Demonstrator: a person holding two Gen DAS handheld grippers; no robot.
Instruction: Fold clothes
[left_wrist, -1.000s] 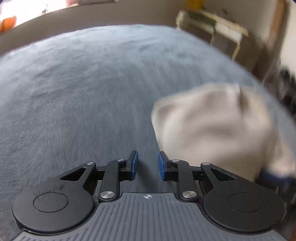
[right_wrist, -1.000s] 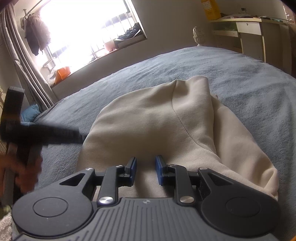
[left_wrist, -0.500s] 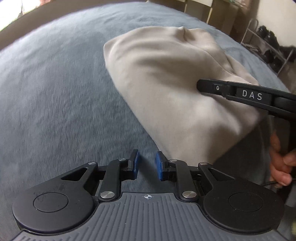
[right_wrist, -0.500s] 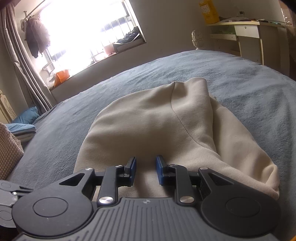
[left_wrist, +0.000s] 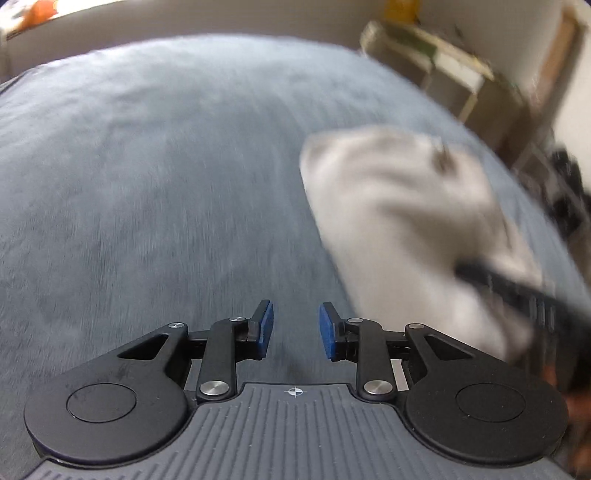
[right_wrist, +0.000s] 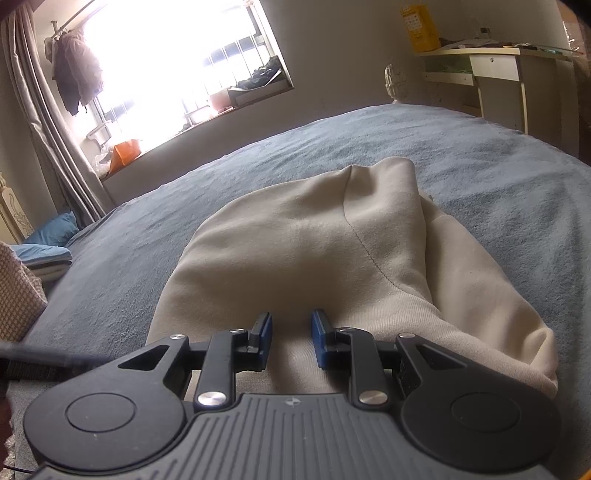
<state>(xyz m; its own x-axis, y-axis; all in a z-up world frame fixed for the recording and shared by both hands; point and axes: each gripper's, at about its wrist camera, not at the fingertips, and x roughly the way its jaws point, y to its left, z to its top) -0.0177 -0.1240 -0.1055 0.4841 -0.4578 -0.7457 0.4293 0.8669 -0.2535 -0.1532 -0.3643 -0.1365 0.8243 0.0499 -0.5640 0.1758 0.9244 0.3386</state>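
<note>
A cream garment lies folded over in a rounded heap on the grey-blue bed cover. My right gripper hovers over its near edge, blue pads a little apart, no cloth pinched between them. In the blurred left wrist view the garment sits to the right. My left gripper is over bare bed cover beside it, its jaws opening with nothing between them. The right gripper's dark finger crosses the garment at the right edge. A dark blurred bar of the left gripper shows at the left.
A desk stands past the bed's far right side. Folded blue clothes and a checked fabric lie at the left. A bright window is behind. Dark items on a rack are blurred at the right.
The left view has swung leftward off the garment, which now sits at its right. The left jaws stand slightly wider. The right gripper has kept still; a dark bar has entered its left edge.
</note>
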